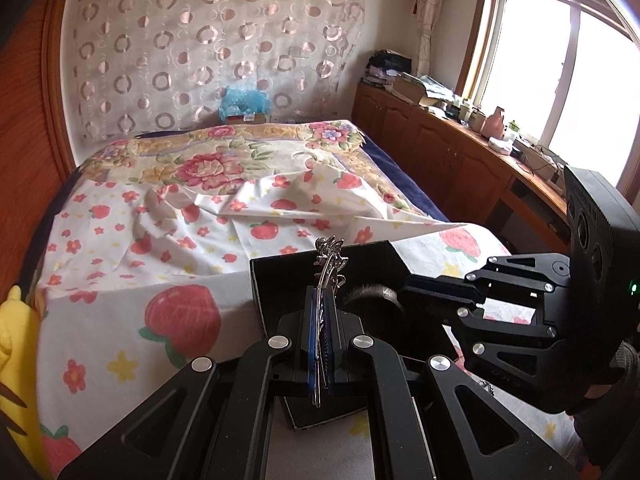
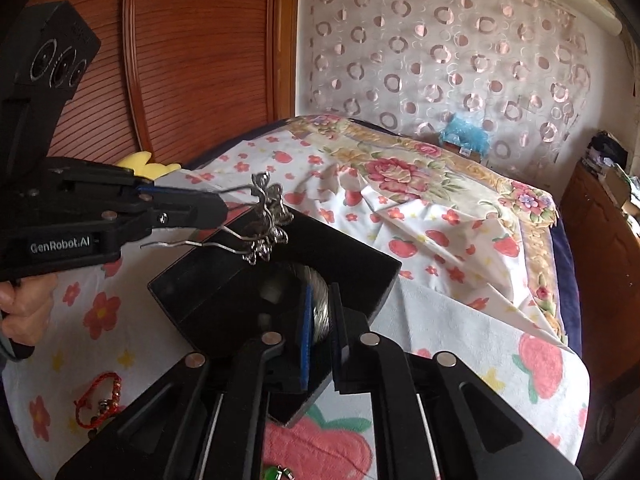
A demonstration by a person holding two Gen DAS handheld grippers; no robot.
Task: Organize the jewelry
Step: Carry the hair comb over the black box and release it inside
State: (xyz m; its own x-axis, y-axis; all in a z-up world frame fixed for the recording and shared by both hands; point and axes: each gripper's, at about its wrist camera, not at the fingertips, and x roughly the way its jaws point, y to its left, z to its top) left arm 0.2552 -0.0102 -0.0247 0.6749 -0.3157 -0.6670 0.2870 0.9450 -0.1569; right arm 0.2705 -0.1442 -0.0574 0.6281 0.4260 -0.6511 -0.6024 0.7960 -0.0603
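On the bed [image 1: 120, 280], over a strawberry-print sheet [image 2: 460, 320], sits an open black box [image 2: 352, 264]. Both grippers are at it.

Left gripper [image 1: 320, 320]: jaws together, clamped on a silver hairpin [image 1: 330, 258]. Thin prongs run back between the blue pads [image 1: 310, 344]; the ornate flower head sticks up past the fingertips, above the box's far wall. In the right wrist view the same hairpin [image 2: 266, 224] juts from the left gripper [image 2: 218, 208], one wavy prong hanging free below the jaws, flower head over the box's left edge. A hand [image 2: 24, 312] grips the handle at bottom left.

Right gripper [image 2: 320, 320]: jaws a little apart, with a silver twisted bangle [image 2: 318, 300] standing on edge between them, inside the box. Blue pad on the left finger sits right at the bangle; cannot tell if the pads really press it. In the left wrist view the right gripper [image 1: 404, 292] reaches in from the right, tips inside the box, bangle [image 1: 376, 294] blurred at its tips.

Loose on the sheet: a red cord bracelet [image 2: 98, 402] with beads near the lower left, well apart from the box, and a green stone piece [image 2: 276, 472] at the bottom edge, partly hidden behind the gripper. A yellow plush toy [image 1: 16, 360] lies at the bed's left edge. Patterned curtain [image 1: 220, 40] behind the bed, wooden cabinets [image 1: 440, 148] under the window [image 1: 560, 80].
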